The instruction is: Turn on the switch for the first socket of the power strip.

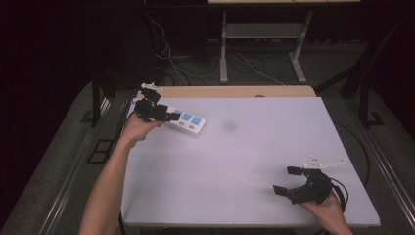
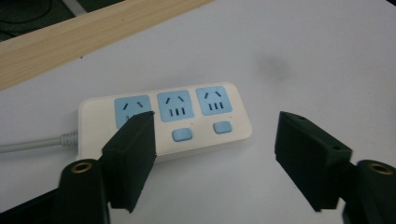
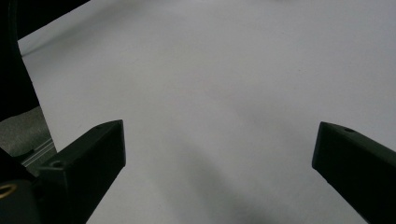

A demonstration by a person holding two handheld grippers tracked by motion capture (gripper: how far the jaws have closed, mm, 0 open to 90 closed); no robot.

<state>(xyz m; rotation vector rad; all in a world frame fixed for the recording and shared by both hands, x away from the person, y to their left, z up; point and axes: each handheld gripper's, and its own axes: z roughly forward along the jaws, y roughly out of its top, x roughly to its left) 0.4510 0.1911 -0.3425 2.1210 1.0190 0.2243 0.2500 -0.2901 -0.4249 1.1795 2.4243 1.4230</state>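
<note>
Near the far left corner of the white worktop (image 1: 235,161), the left gripper (image 2: 215,158) hung spread over a white plastic power strip with blue sockets (image 2: 187,119). By the near right corner, the right gripper (image 1: 284,181) gaped wide, holding nothing.

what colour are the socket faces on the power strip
Light blue, set in the white power strip; its small switch buttons are blue too. Clearest in the left gripper view.
</note>
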